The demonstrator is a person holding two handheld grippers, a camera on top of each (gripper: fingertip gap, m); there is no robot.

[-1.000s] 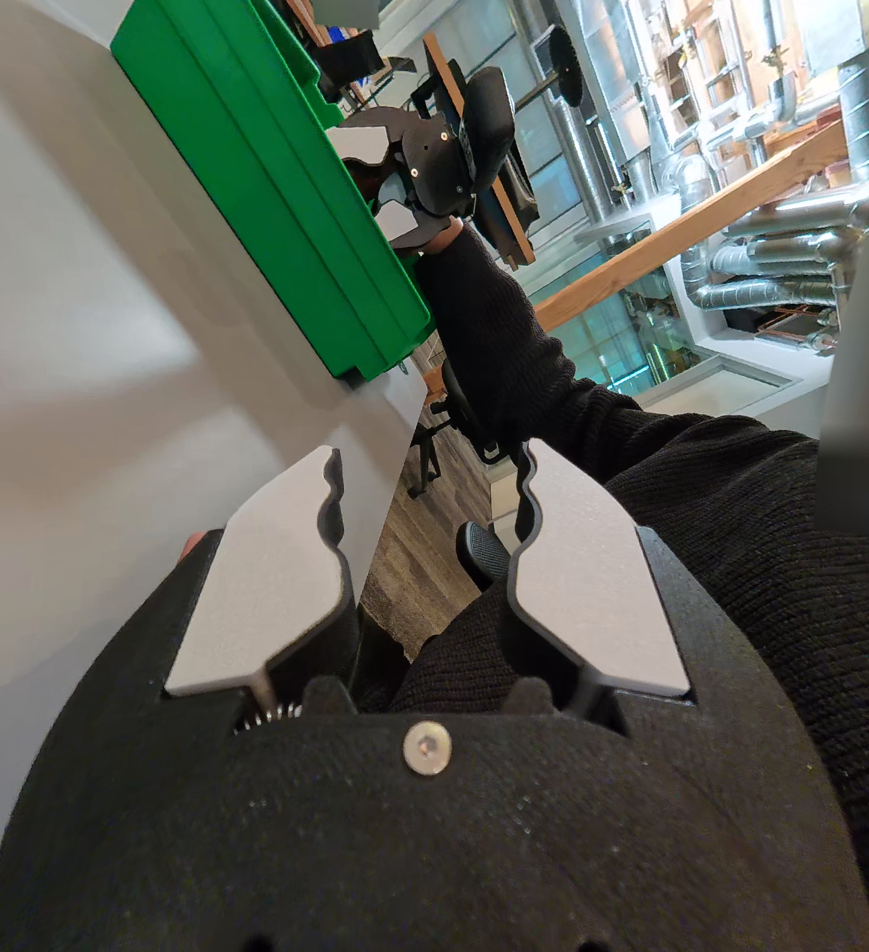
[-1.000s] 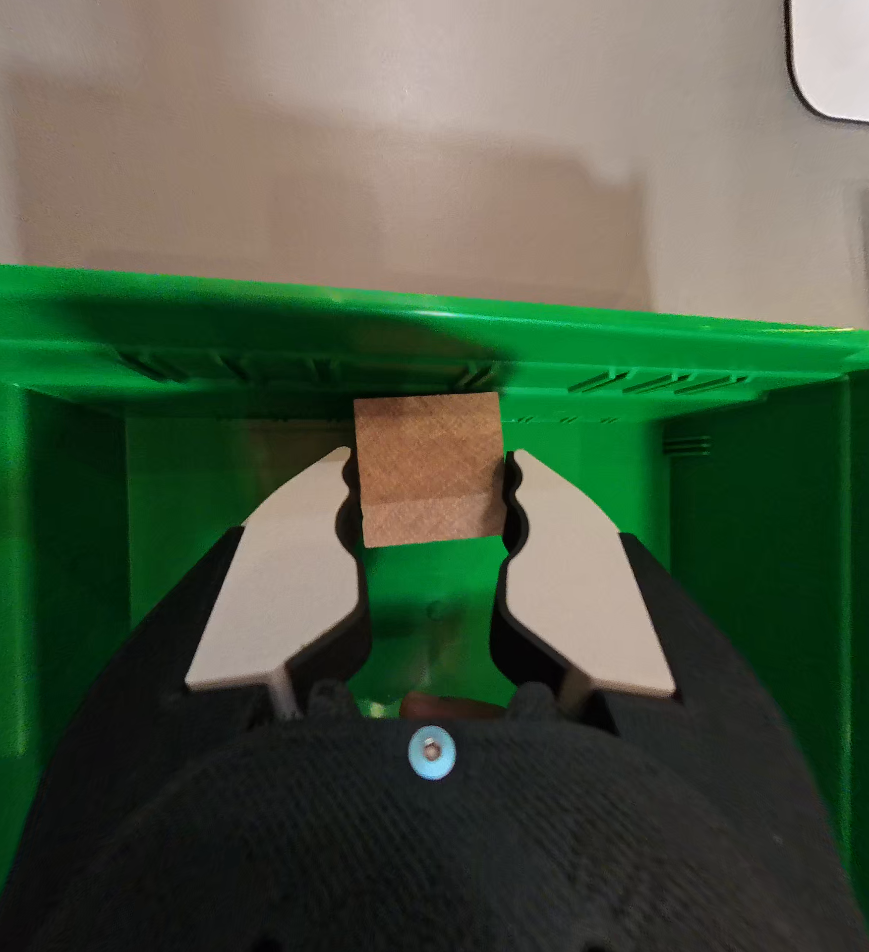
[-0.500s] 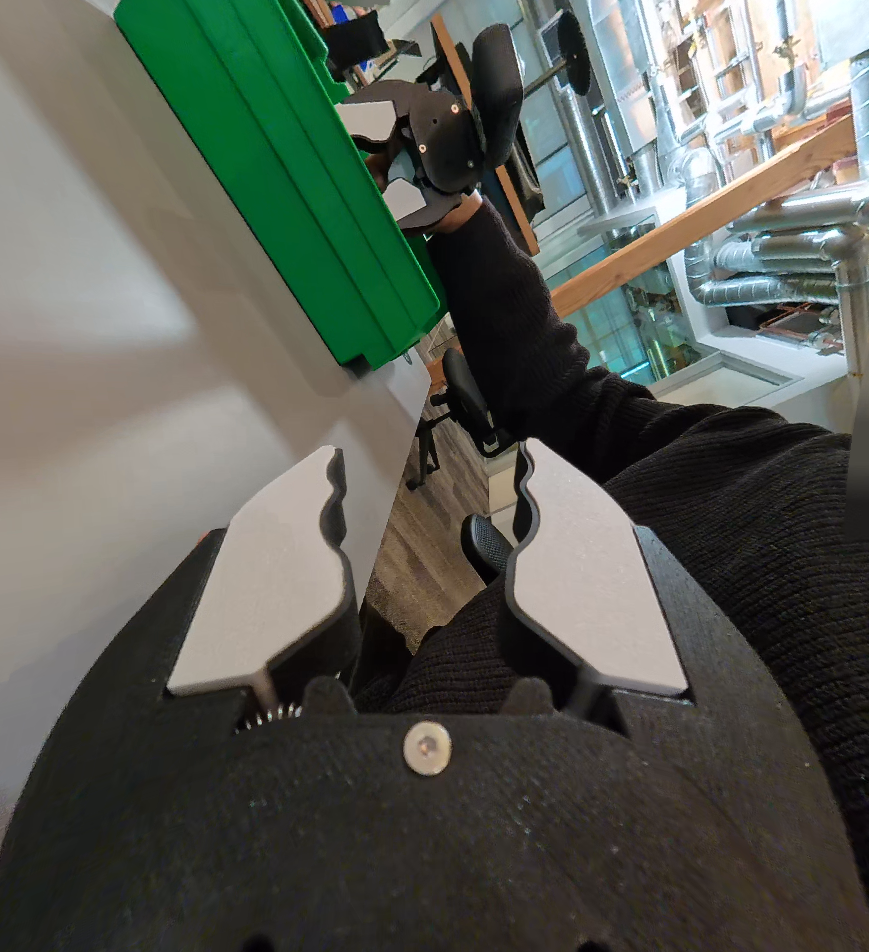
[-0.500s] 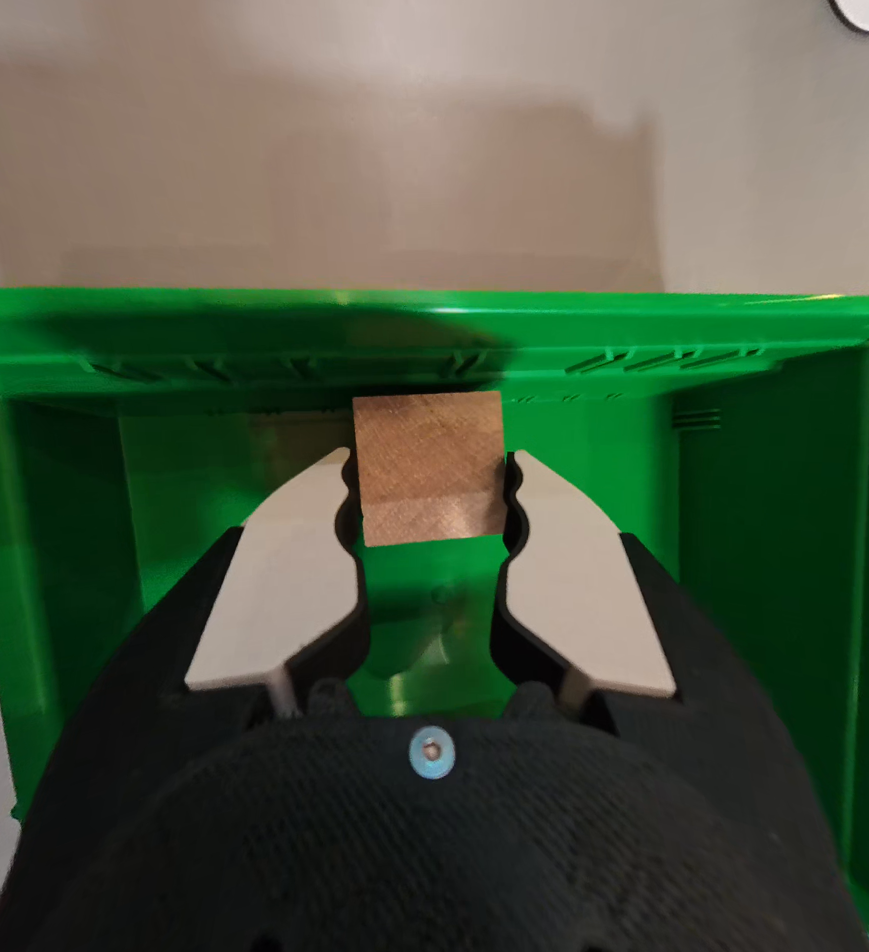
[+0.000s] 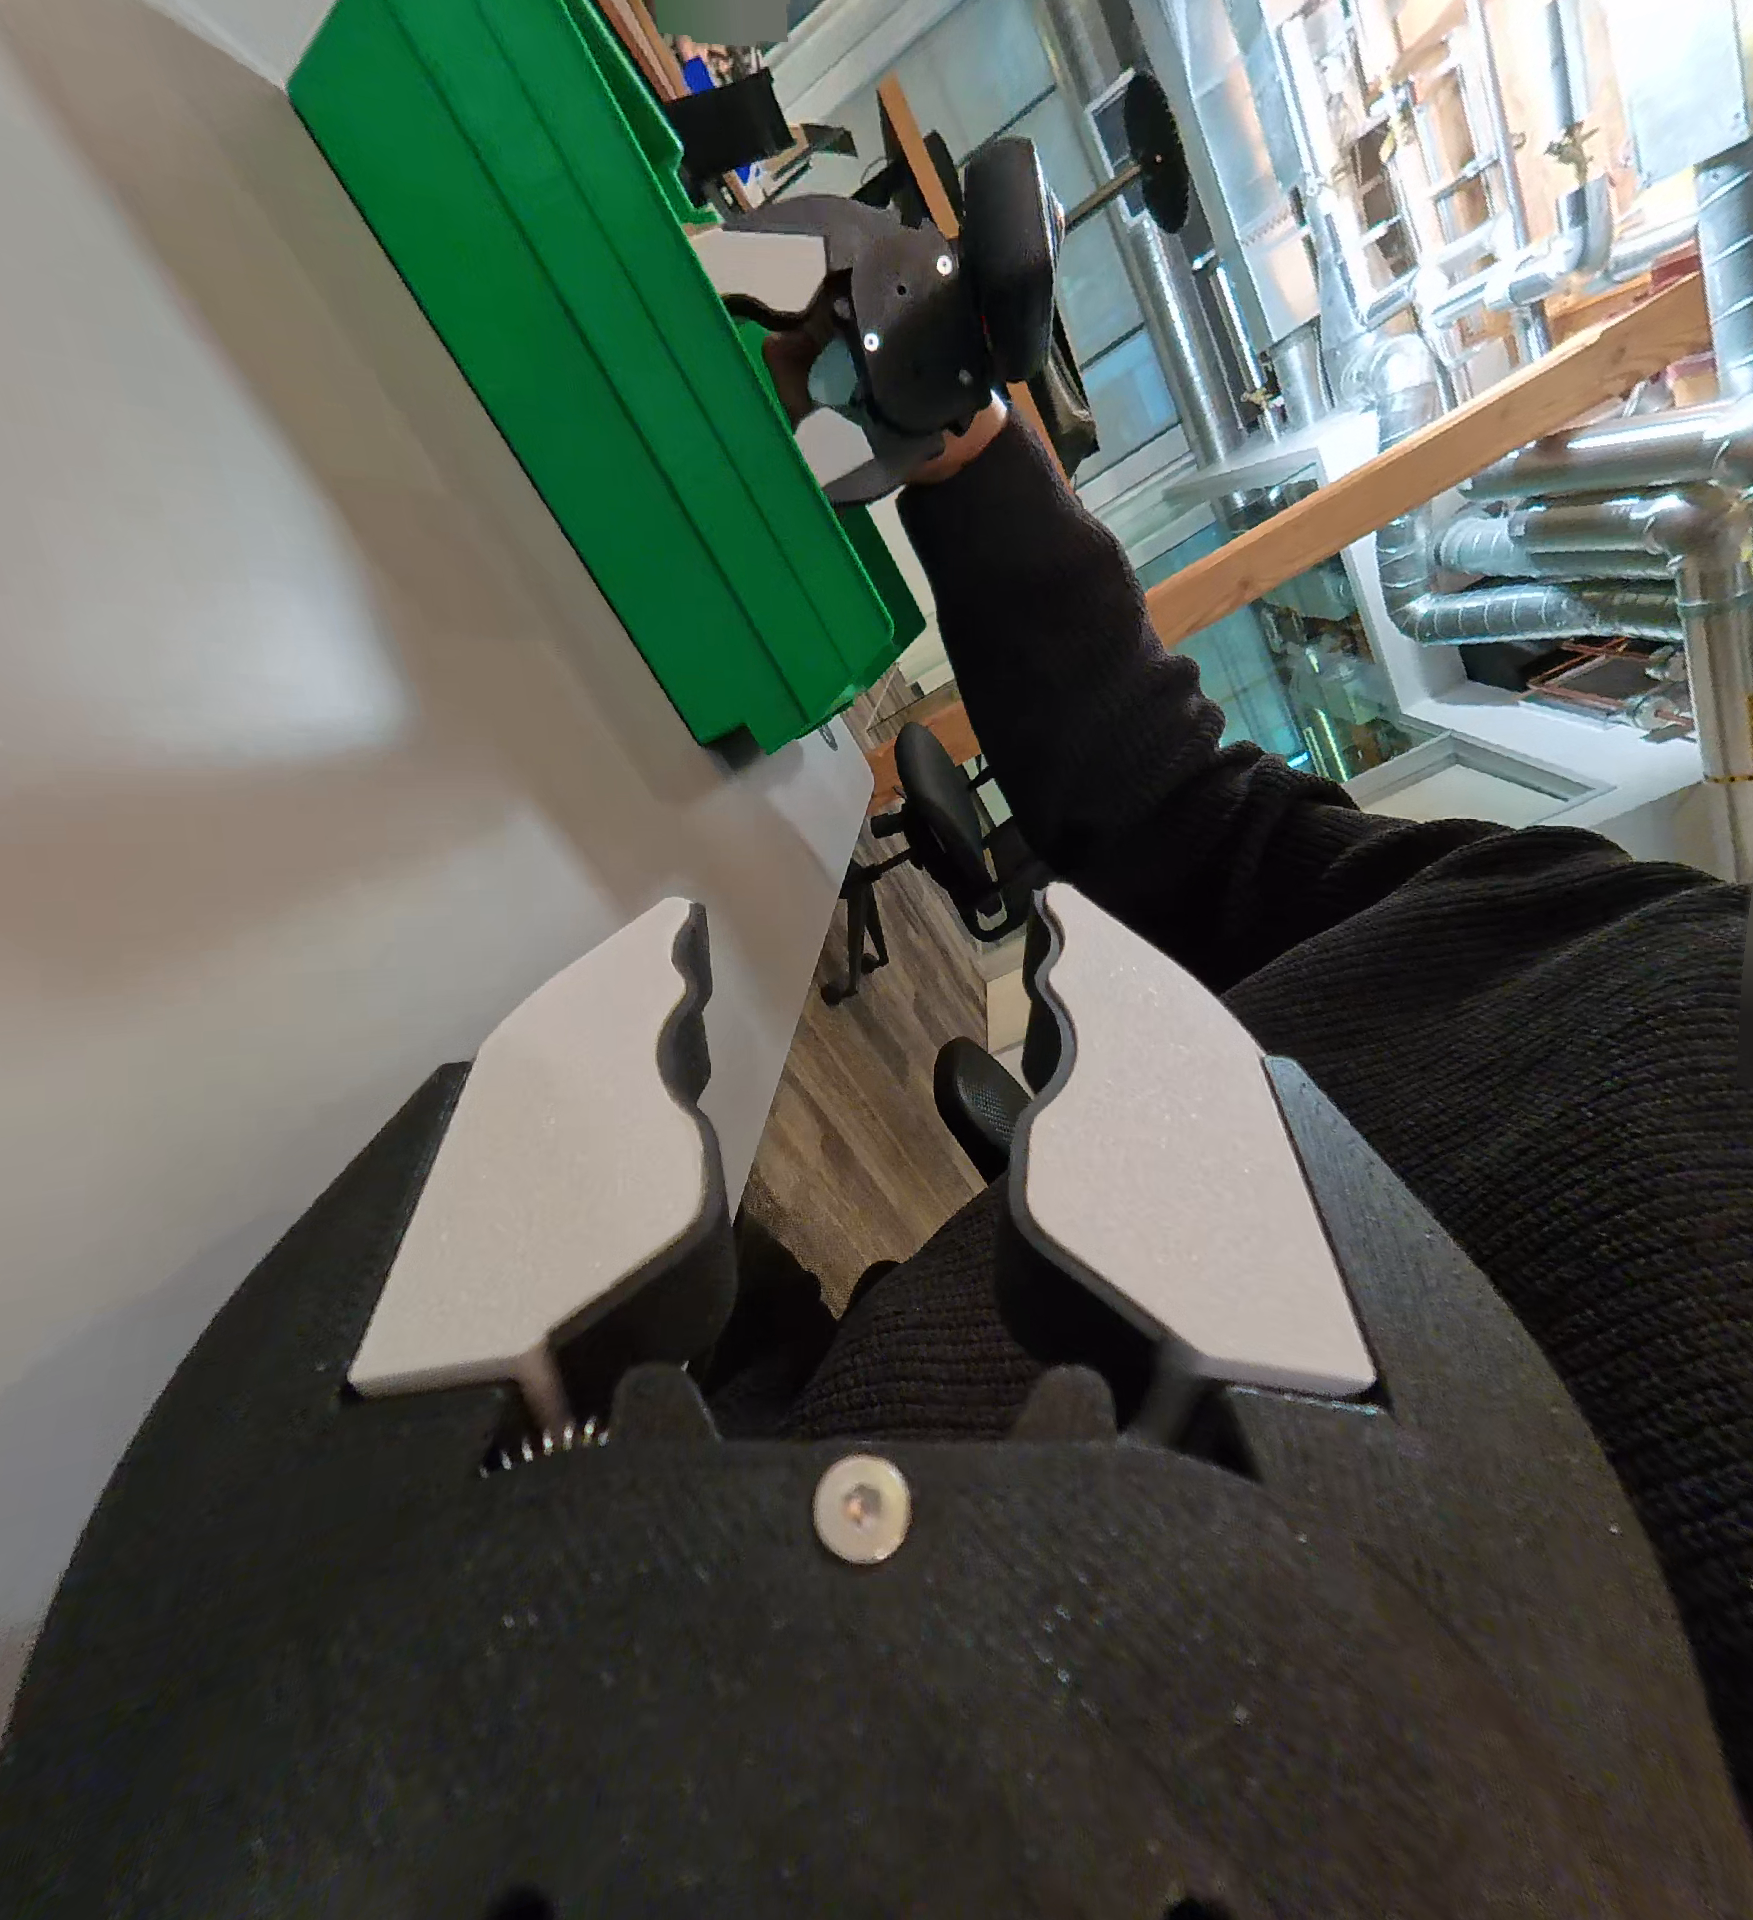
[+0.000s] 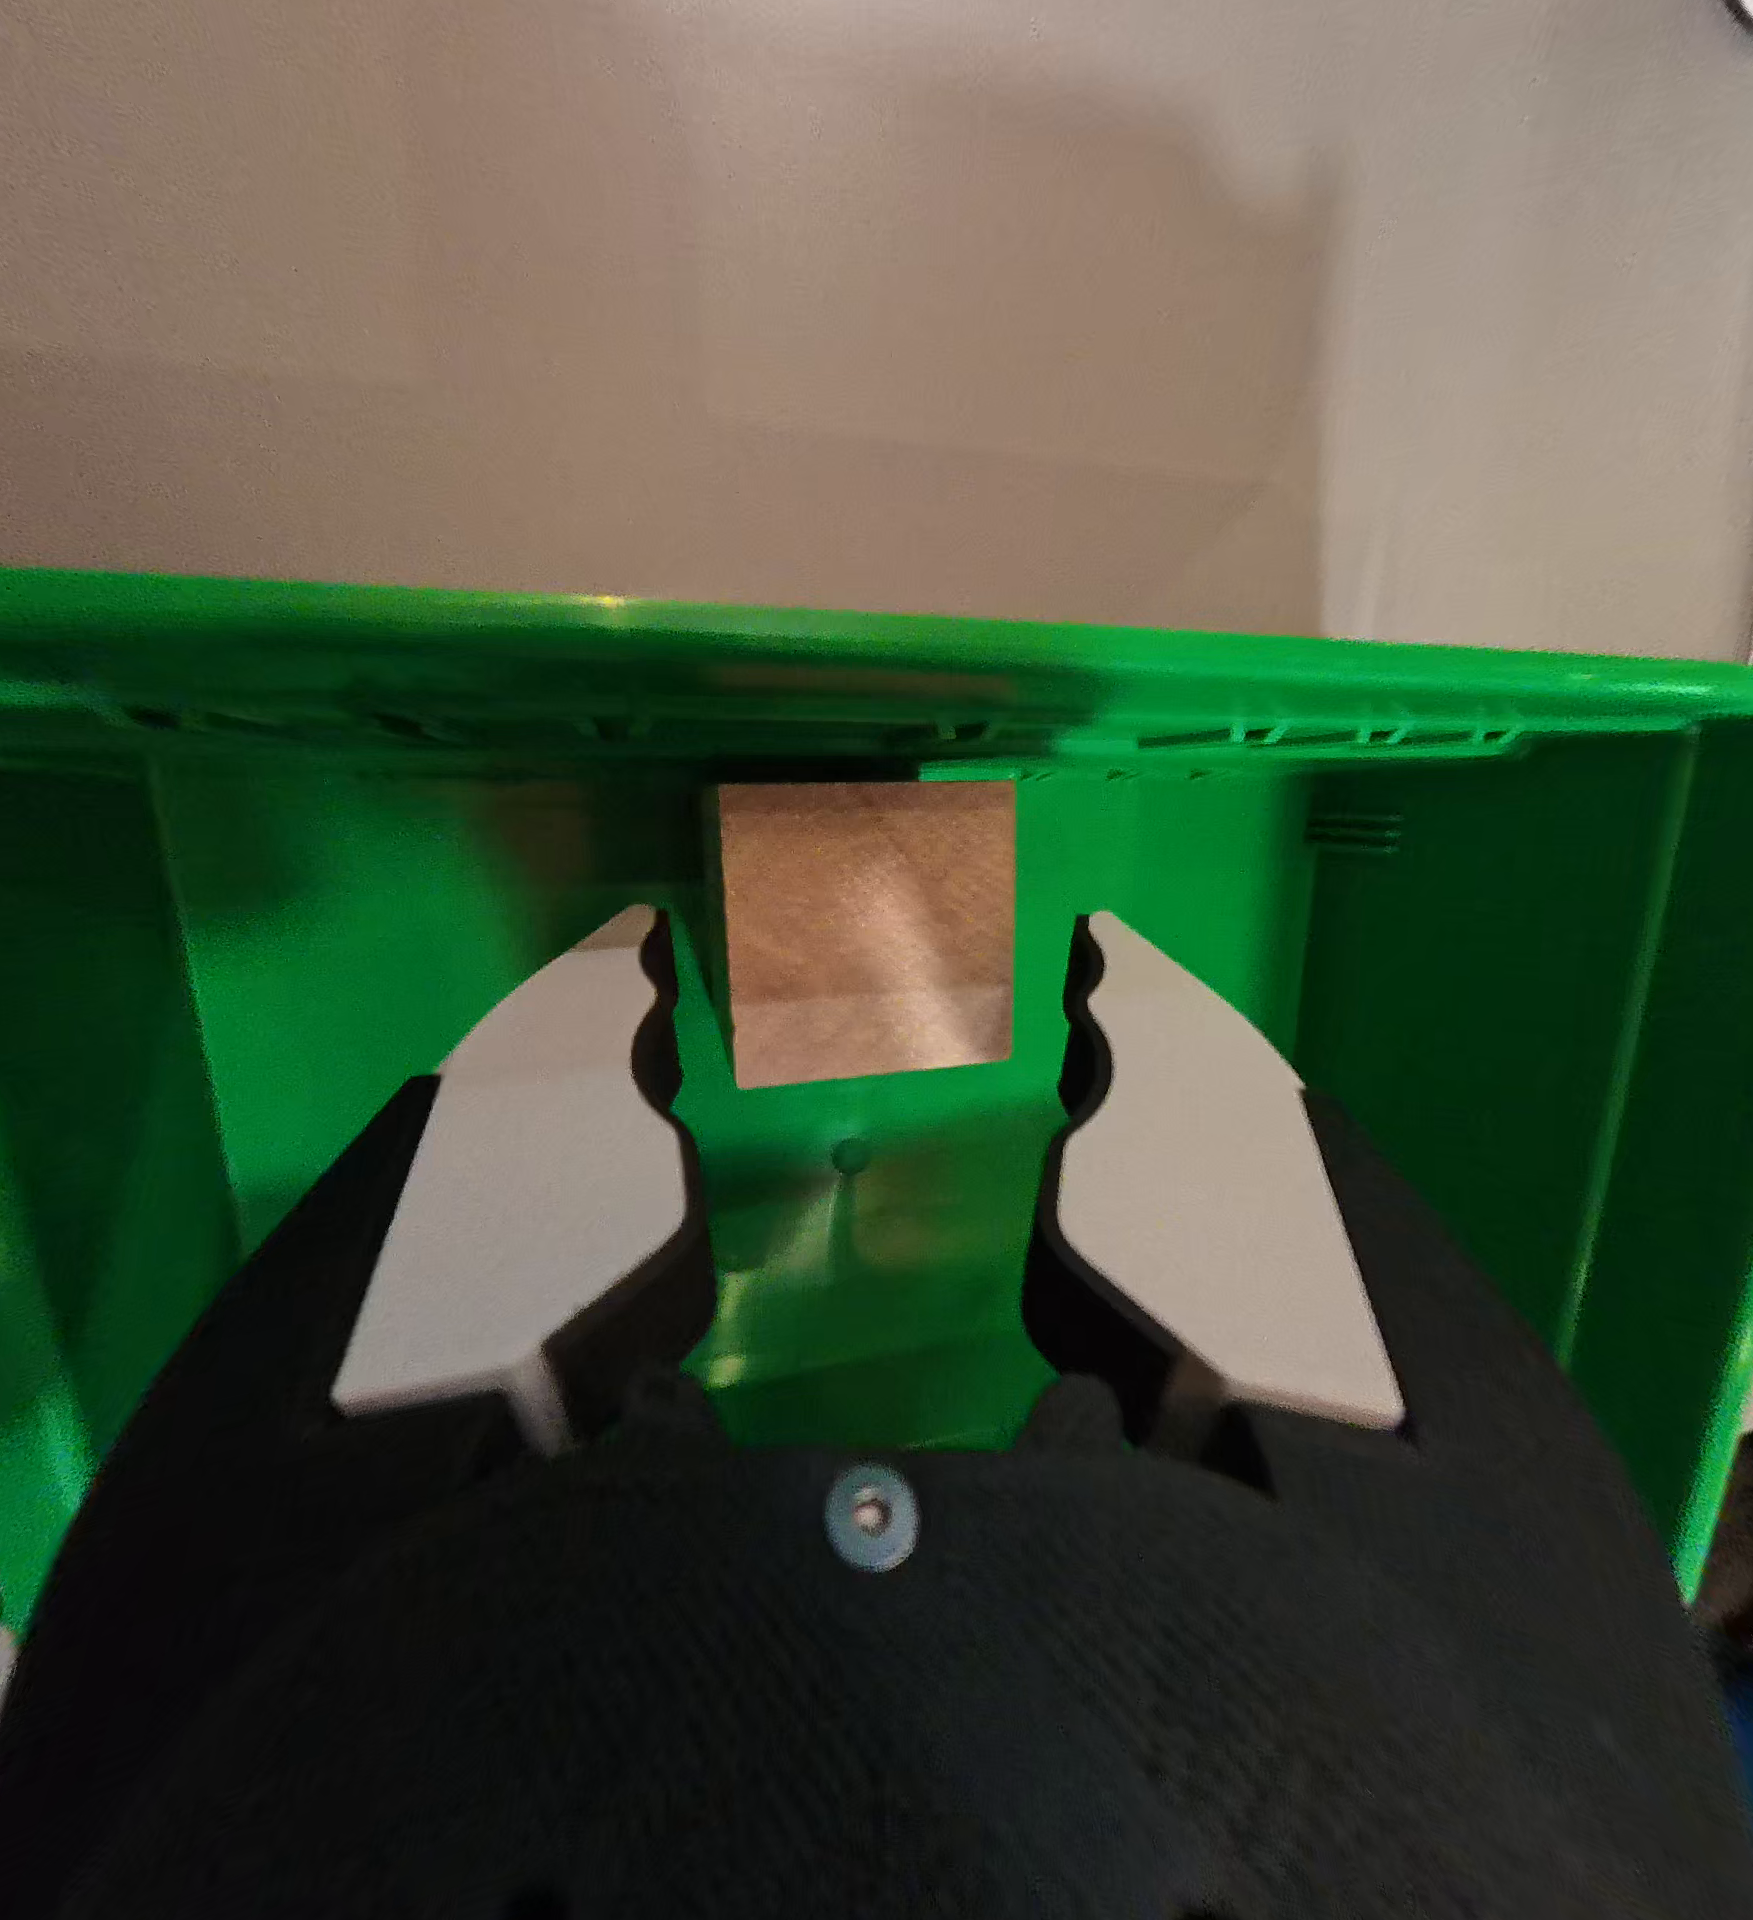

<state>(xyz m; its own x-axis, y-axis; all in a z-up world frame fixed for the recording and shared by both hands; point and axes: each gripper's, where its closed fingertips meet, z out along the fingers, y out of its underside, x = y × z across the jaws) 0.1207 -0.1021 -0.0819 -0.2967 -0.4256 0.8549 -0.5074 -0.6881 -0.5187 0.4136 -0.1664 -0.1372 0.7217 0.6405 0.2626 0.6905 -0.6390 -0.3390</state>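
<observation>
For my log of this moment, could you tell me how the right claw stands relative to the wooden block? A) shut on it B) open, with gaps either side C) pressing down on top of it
B: the right claw is open, green bin showing between each finger and the wooden block.

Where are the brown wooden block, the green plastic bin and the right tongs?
brown wooden block [image 6: 867, 925]: right wrist view, top face.
green plastic bin [image 6: 1474, 997]: right wrist view, inner wall.
right tongs [image 6: 872, 935]: right wrist view, midway between fingertips.

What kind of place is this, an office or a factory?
Probably a workshop or lab-style office: exposed silver ducts and a timber beam overhead, an office chair on the wooden floor, and a green crate on a grey table.
</observation>
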